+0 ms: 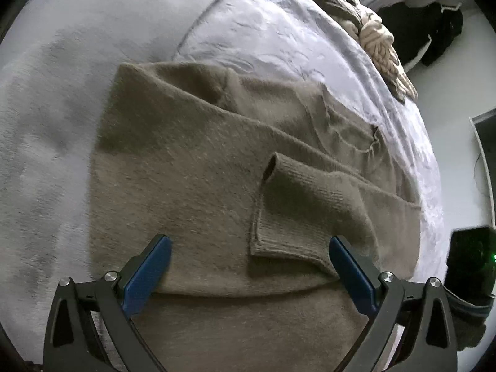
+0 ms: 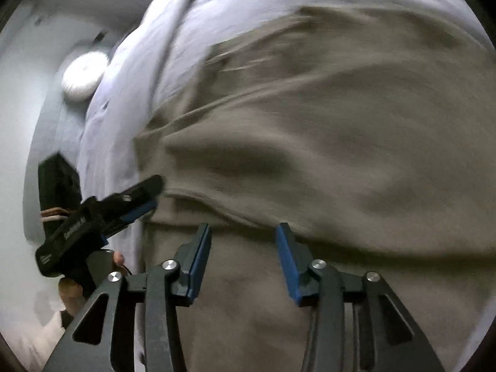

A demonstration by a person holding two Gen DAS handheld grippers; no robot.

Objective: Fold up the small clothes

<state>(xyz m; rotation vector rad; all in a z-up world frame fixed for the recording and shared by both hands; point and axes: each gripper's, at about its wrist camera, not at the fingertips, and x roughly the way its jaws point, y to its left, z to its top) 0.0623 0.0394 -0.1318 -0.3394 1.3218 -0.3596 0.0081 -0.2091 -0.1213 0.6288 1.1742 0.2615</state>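
A taupe knit sweater (image 1: 192,167) lies spread on the pale lilac bed cover (image 1: 279,31). One sleeve is folded across its body, with the ribbed cuff (image 1: 272,204) pointing left. My left gripper (image 1: 249,243) hovers over the near hem, jaws wide open, nothing between the blue pads (image 1: 148,276). The right wrist view is blurred. It shows the same sweater (image 2: 341,142) rumpled, with a fold running just ahead of my right gripper (image 2: 243,229). The right gripper's jaws stand apart over the cloth and no fabric is pinched. The left gripper (image 2: 155,193) appears there too, at the sweater's left edge.
A cream and brown knit garment (image 1: 381,40) lies at the bed's far right edge, and dark clothes (image 1: 427,21) lie on the floor beyond. A black device (image 1: 471,263) with a green light sits at the right. A white round object (image 2: 83,74) sits left of the bed, and a hand (image 2: 71,288) holds the left gripper.
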